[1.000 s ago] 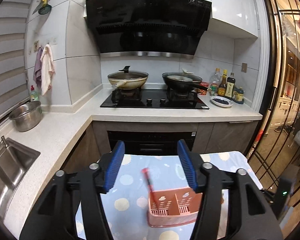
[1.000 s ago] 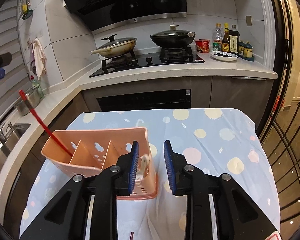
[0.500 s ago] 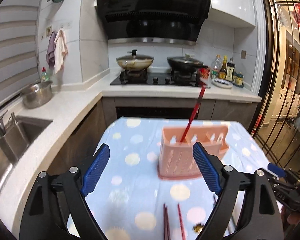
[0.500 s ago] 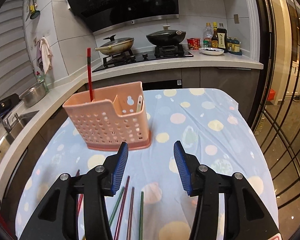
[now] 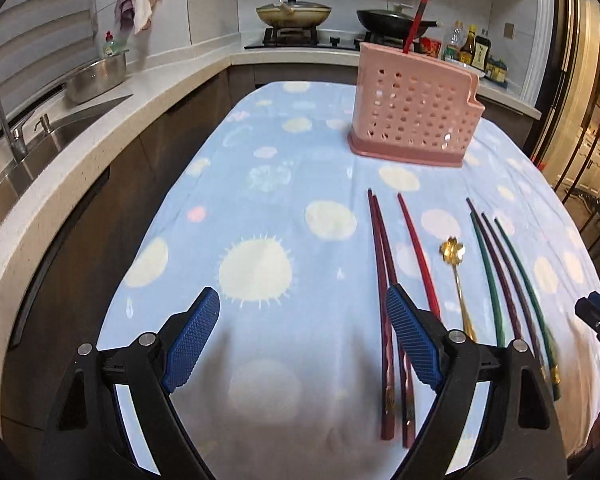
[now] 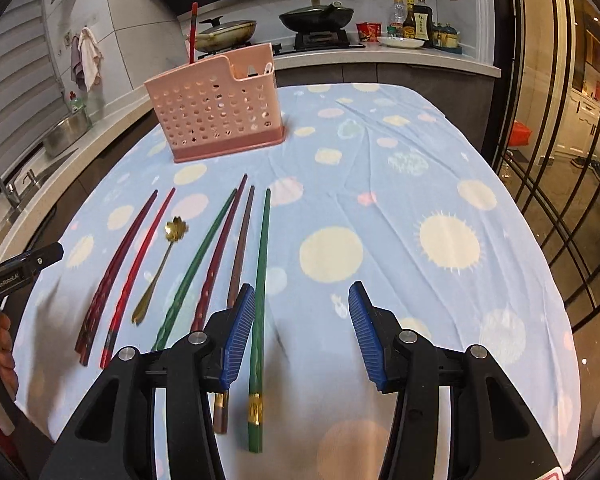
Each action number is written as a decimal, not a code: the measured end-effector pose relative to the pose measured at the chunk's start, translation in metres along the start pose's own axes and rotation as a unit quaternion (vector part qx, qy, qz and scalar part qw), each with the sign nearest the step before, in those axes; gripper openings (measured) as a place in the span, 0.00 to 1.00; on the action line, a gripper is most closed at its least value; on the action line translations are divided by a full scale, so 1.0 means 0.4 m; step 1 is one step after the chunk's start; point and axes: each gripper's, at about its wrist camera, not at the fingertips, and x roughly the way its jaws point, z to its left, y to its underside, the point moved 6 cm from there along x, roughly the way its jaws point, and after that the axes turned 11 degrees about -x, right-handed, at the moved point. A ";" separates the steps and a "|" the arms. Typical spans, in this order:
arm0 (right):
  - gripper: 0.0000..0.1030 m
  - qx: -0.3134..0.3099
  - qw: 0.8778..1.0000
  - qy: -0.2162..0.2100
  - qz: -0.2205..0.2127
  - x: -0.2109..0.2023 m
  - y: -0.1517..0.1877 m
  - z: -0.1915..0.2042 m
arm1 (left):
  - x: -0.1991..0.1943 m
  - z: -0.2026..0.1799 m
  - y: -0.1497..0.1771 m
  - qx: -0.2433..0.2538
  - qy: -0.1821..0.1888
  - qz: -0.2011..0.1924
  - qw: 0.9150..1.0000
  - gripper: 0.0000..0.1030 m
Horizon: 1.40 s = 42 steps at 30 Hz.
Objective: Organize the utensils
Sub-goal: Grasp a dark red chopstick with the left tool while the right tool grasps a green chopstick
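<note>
Blue cloth (image 5: 260, 200) dotted with pale circles covers our worktop, the largest thing before us. Toward its far end stands the pink perforated caddy (image 6: 216, 112), upright, with 1 red chopstick (image 6: 193, 32) poking up from its left end and a pale utensil handle just showing at the lower right end. Nearer to us the loose utensils lie in a row on the cloth, all pointing toward the caddy: 2 dark red chopsticks (image 5: 380, 248) side by side, 1 brighter red chopstick (image 5: 418, 252), a gold spoon (image 6: 158, 268) with a flower-shaped bowl, then 4 green and maroon chopsticks (image 6: 236, 240). Our left gripper (image 5: 302, 336) hangs above bare cloth with its jaws spread wide, nothing between them, its right finger over the dark red pair. Our right gripper (image 6: 302, 330) also has its jaws parted and empty, having just been opening, its left finger beside the rightmost green chopstick (image 6: 262, 280).
</note>
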 end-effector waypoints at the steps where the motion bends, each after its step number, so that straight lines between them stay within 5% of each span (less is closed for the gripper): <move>1: 0.47 0.002 1.000 0.003 0.002 -0.004 0.015 -0.001 | 0.000 0.004 0.021 0.002 0.000 0.006 1.000 0.79; 12: 0.47 0.008 1.000 -0.004 0.016 -0.029 0.097 0.021 | -0.015 -0.029 0.153 0.036 0.018 0.039 0.998 0.77; 26: 0.46 0.004 1.000 -0.013 0.021 -0.028 0.110 0.039 | 0.017 -0.034 0.182 0.044 0.014 0.064 0.997 0.62; 29: 0.46 0.000 1.000 -0.015 0.023 -0.025 0.110 0.045 | 0.018 -0.037 0.180 0.044 0.017 0.064 0.997 0.56; 36: 0.38 -0.011 0.999 -0.022 0.032 -0.012 0.113 0.063 | 0.018 -0.022 0.166 0.034 0.023 0.068 0.997 0.24; 42: 0.22 -0.026 0.998 -0.024 0.042 0.008 0.119 0.085 | 0.020 -0.022 0.166 0.033 0.028 0.071 0.997 0.17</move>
